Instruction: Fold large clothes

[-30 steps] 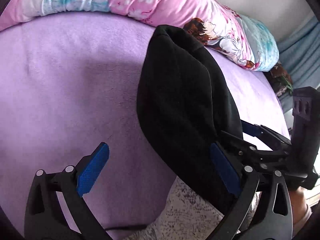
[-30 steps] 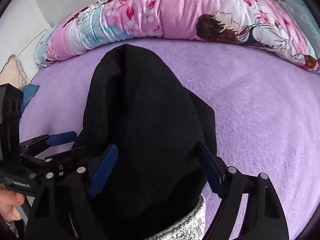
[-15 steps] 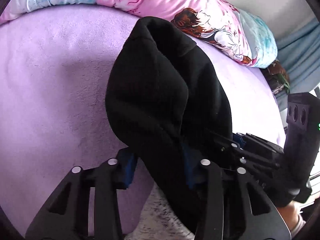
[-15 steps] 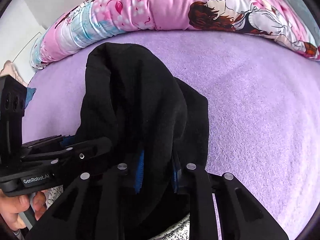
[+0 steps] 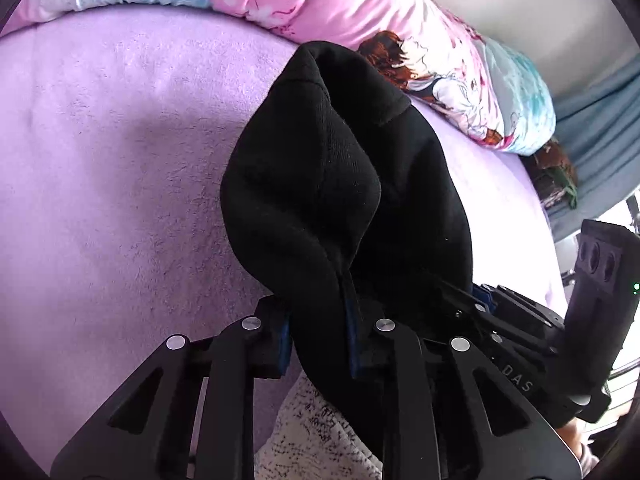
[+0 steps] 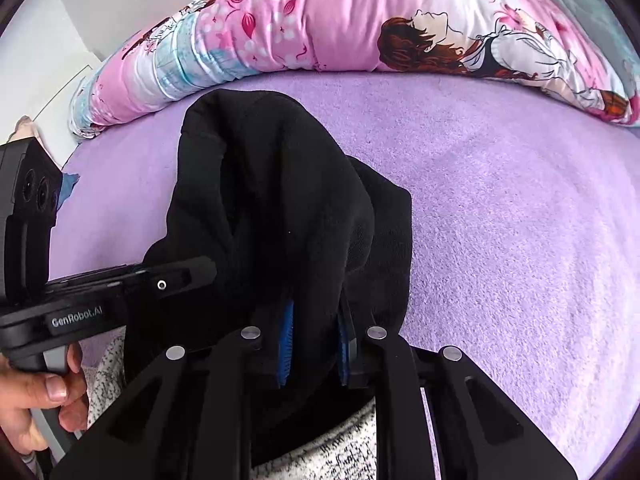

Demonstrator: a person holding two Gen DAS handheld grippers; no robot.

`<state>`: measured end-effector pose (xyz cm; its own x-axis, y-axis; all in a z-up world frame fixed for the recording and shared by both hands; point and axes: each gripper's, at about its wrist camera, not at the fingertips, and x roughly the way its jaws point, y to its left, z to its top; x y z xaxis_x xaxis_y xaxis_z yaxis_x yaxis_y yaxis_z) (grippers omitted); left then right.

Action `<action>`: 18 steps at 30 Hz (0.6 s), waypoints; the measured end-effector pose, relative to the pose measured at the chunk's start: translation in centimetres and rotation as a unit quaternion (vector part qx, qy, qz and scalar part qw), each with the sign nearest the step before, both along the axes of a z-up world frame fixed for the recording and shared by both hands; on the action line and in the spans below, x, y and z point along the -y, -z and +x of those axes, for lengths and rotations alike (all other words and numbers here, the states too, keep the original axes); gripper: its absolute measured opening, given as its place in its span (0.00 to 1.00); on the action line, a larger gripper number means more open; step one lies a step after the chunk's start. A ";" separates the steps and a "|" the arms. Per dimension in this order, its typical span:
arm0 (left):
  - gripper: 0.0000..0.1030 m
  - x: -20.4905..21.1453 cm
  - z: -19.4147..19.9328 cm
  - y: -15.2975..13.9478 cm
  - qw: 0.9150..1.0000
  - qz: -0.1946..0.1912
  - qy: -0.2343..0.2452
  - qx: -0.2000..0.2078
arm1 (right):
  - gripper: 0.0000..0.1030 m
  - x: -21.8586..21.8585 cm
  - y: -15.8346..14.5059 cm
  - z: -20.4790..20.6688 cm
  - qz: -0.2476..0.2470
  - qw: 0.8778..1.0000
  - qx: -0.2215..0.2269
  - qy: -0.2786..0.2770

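Note:
A black fleece garment hangs bunched over the purple bed. My left gripper is shut on a fold of its near edge. My right gripper is shut on another fold of the same garment, right beside the left one. The right gripper body shows at the right of the left wrist view. The left gripper body and the hand holding it show at the left of the right wrist view. The garment's lower part is hidden behind the fingers.
A long pink printed pillow lies along the far edge of the bed. A grey speckled cloth lies under the grippers. Blue fabric hangs at the far right of the left wrist view.
One second ago both grippers were open around the black garment. Both have closed on it and have lifted it slightly, bunching the cloth.

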<state>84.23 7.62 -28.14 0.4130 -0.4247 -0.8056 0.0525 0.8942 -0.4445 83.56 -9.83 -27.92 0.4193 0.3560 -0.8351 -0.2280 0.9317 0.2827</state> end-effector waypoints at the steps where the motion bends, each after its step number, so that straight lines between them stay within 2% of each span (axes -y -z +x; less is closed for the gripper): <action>1: 0.18 0.0 -0.2 -0.2 1.000 0.001 0.000 0.002 | 0.13 0.1 -0.2 -0.1 0.002 1.000 0.001 -0.003; 18: 0.17 0.0 -5.8 -7.8 0.997 0.008 0.022 0.075 | 0.13 0.1 -6.7 -5.7 0.007 0.998 0.050 -0.038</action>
<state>78.46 7.65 -20.38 0.5110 -0.4324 -0.7429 0.1572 0.8967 -0.4139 77.81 -9.98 -21.26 0.4709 0.4011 -0.7857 -0.3262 0.9067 0.2673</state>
